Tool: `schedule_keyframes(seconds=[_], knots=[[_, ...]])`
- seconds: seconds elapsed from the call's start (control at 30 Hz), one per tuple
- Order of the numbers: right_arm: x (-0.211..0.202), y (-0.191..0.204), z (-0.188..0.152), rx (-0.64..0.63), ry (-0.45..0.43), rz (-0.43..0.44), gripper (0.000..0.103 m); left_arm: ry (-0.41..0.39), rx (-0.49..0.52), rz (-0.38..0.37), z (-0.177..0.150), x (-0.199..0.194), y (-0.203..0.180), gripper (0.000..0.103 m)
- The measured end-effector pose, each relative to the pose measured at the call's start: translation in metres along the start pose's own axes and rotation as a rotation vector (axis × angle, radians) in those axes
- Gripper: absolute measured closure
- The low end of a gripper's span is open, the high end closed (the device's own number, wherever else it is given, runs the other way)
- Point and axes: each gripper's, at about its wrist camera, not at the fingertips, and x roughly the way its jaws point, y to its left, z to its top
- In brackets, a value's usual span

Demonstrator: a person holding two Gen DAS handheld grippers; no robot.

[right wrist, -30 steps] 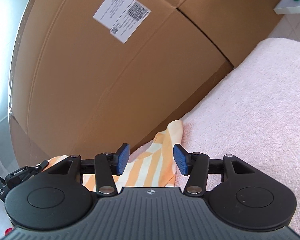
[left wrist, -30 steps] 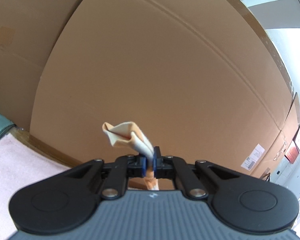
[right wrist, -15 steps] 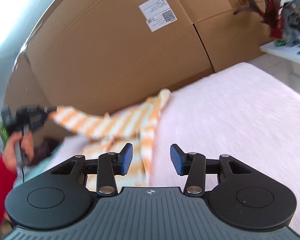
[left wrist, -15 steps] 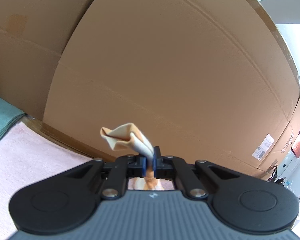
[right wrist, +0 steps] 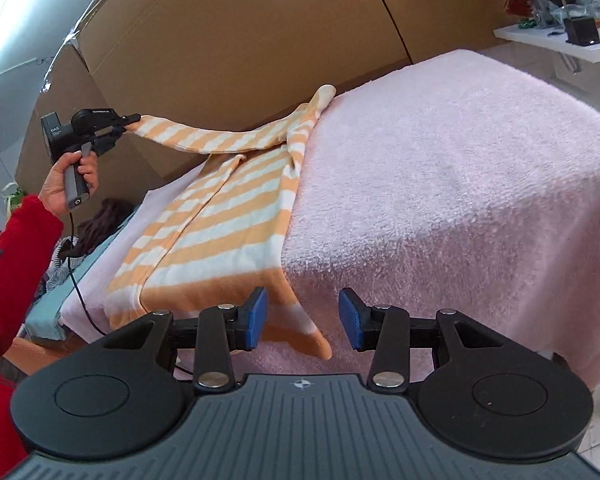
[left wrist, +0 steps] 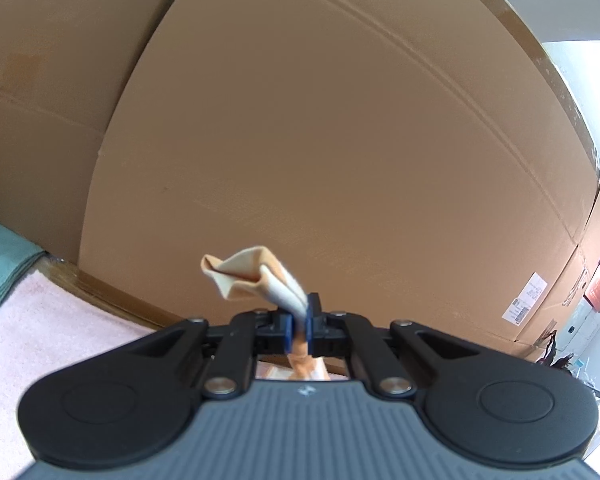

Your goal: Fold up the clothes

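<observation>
An orange-and-white striped garment point(right wrist: 228, 216) lies along the left part of a pink fleece-covered bed point(right wrist: 440, 184). My left gripper point(left wrist: 299, 322) is shut on one end of it, and a bunched fold of the cloth point(left wrist: 256, 276) sticks up past the pads. In the right wrist view that left gripper point(right wrist: 130, 122) holds the striped end up in the air at the far left. My right gripper point(right wrist: 303, 318) is open at the bed's near edge. The garment's near corner point(right wrist: 312, 340) lies between and below its blue pads point(right wrist: 256, 318), which do not press it.
Tall cardboard boxes point(left wrist: 320, 140) stand right behind the bed, also the boxes point(right wrist: 240, 32) with a label. A person's hand point(right wrist: 70, 176) and red sleeve point(right wrist: 8, 272) hold the left tool. A white table point(right wrist: 560, 40) with clutter stands at the right. Teal cloth point(left wrist: 0, 248) lies at the left.
My right gripper has swung back and rolled, from close against the boxes to the bed's near edge, its jaws a little narrower. The left gripper keeps its hold and has shifted slightly.
</observation>
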Motion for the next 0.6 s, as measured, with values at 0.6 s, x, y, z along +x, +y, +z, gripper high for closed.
schedule_keyframes(seconds=[0.6], knots=[[0.010, 0.052, 0.011, -0.132, -0.001, 0.170, 0.097, -0.042, 0.051, 0.041, 0.013, 0.000, -0.034, 0.103]])
